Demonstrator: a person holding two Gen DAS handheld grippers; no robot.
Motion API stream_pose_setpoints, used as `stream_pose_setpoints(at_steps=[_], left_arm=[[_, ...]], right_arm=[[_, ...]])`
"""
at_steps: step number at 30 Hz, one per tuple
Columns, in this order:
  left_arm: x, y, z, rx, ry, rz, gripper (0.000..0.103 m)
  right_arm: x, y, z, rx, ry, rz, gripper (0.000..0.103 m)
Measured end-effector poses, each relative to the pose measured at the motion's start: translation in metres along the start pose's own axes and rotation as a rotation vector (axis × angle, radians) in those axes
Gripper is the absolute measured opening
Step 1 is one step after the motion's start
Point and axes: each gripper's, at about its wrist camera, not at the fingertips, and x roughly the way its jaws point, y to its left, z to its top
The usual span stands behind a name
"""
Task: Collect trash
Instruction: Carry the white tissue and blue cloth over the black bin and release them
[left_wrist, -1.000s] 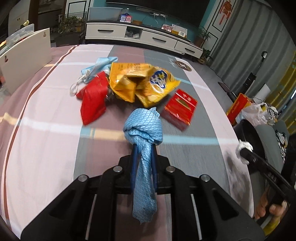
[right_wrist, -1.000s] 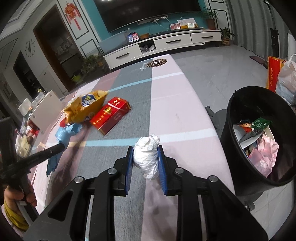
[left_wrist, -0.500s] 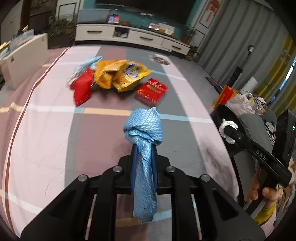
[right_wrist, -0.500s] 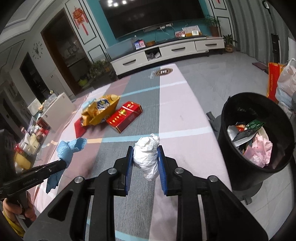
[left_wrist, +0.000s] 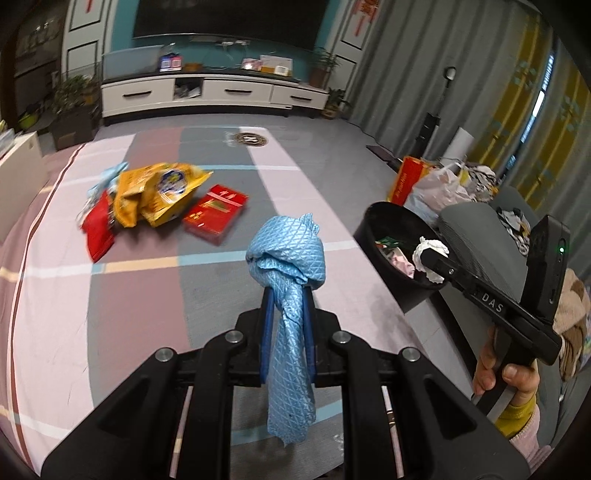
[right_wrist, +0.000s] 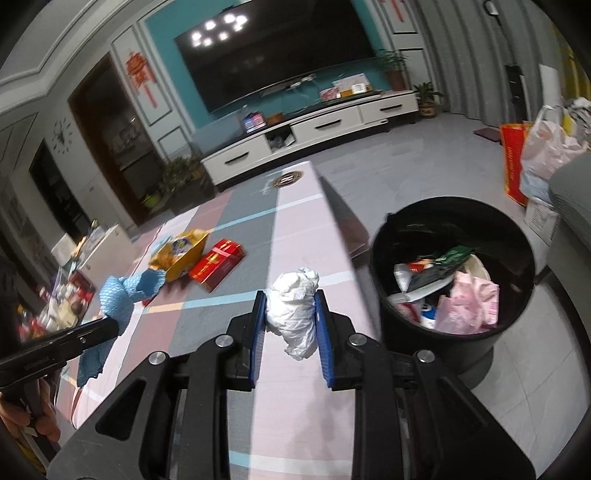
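Observation:
My left gripper (left_wrist: 287, 295) is shut on a knotted blue quilted cloth (left_wrist: 286, 258), whose tail hangs down between the fingers; the cloth (right_wrist: 123, 295) also shows at the left of the right wrist view. A crumpled white paper wad (right_wrist: 293, 306) is pinched in my right gripper (right_wrist: 291, 295), held over the table's right edge, left of the black trash bin (right_wrist: 454, 225). In the left wrist view the right gripper (left_wrist: 430, 254) hovers by the bin (left_wrist: 388, 221) with its wad. On the striped tablecloth (left_wrist: 129, 295) lie a yellow snack bag (left_wrist: 162, 192), a red box (left_wrist: 216, 214) and a red wrapper (left_wrist: 98, 229).
The bin stands on the floor off the table's right edge and holds several wrappers. Behind it are a red bag (right_wrist: 513, 162) and plastic bags (right_wrist: 550, 147). A grey chair (left_wrist: 476, 236) stands at the right. A white TV cabinet (left_wrist: 210, 92) runs along the far wall.
Both grippers have risen and swung right toward the bin, still holding their loads. The trash pile on the table has slid left and farther off in the left wrist view; the bin looms closer.

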Motion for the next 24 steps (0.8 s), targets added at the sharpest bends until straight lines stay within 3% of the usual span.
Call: stream_pose_setpoints(at_steps=[14,24], left_arm=[[0.037,-0.068,0.032,0.151,0.044,-0.088,0.016],[0.107,-0.140,0.055,0.219,0.131,-0.211,0.016]], right_arm=[[-0.054,-0.115,0.003,0.261,-0.150,-0.130,0.026],[-0.041,-0.149,-0.007,0.368,-0.118,-0.071,0.026]])
